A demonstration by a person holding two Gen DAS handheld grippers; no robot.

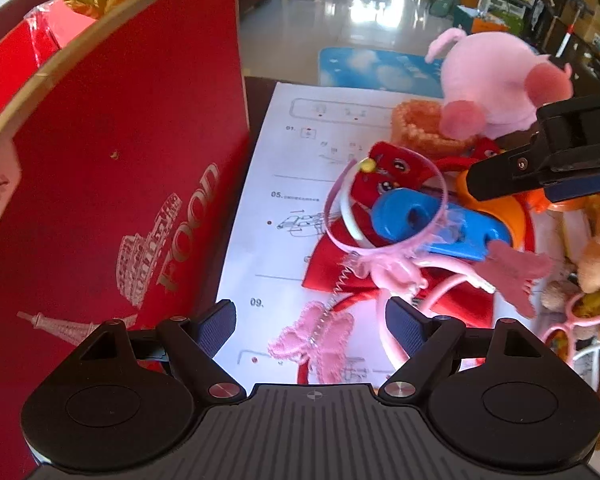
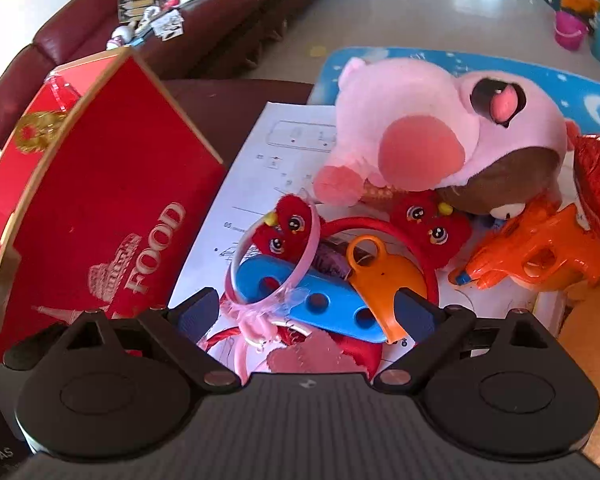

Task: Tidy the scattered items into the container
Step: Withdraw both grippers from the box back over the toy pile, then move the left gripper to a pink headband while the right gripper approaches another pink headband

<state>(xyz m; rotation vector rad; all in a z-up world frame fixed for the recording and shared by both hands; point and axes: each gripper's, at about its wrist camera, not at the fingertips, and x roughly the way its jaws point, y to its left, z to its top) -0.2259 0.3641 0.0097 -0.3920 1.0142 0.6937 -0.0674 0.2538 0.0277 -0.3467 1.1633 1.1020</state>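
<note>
The left gripper (image 1: 311, 322) hung with its jaws spread wide and nothing between them, above a pink lace bow (image 1: 315, 342) and a white instruction sheet (image 1: 260, 216) on the dark table (image 2: 236, 92). The right gripper (image 2: 307, 310) was likewise released, its jaws apart and empty over a blue plastic strip with holes (image 2: 324, 304) and an orange plastic piece (image 2: 380, 276). The red box (image 2: 100, 208) marked FOOD, the container, stood at the left of the table, just beside the sheet. The scattered items lay outside it in 1 heap on the sheet: a pink hairband (image 2: 276, 264) standing on edge over the blue strip, a red headband with 2 plush faces (image 2: 424, 224), a pink plush toy (image 2: 432, 132) behind them and an orange toy gun (image 2: 540, 248) to the right. A maroon sofa (image 2: 100, 28) stood beyond the table.
</note>
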